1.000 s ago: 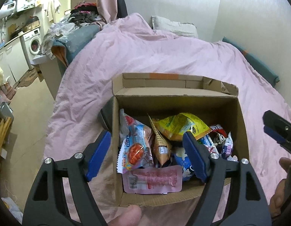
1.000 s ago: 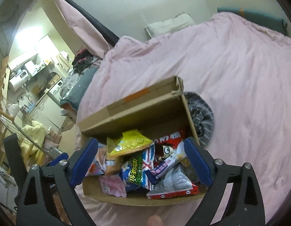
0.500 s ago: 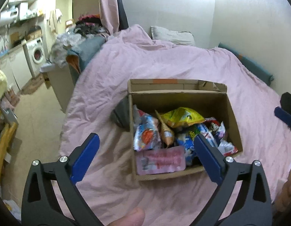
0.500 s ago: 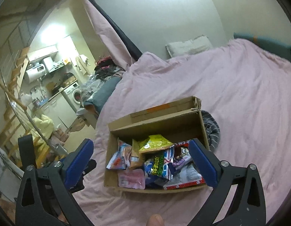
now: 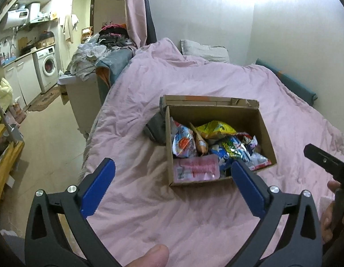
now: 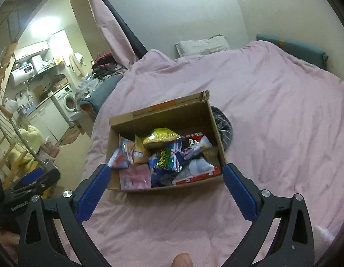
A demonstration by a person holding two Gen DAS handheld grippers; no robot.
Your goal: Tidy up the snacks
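An open cardboard box (image 5: 216, 113) stands on a pink bedspread (image 5: 149, 211) and holds several snack packets. A yellow bag (image 5: 216, 129) lies at the back and a pink packet (image 5: 195, 169) leans at the front. My left gripper (image 5: 171, 163) hovers short of the box's front wall; its jaws are opening with nothing between them. In the right wrist view the same box (image 6: 172, 118) shows the yellow bag (image 6: 161, 136) and a red and white packet (image 6: 194, 176). My right gripper (image 6: 165, 168) is open and empty, just in front of the box.
A dark grey striped cloth (image 6: 224, 126) lies against one side of the box. The bed's edge drops to the floor on the left, where a washing machine (image 5: 47, 66) and a clothes pile (image 5: 98, 53) stand. A pillow (image 5: 203, 51) lies at the headboard.
Both grippers have drawn back from the box, which now looks smaller and farther off. The left jaws have spread wider; the box and packets stay where they were.
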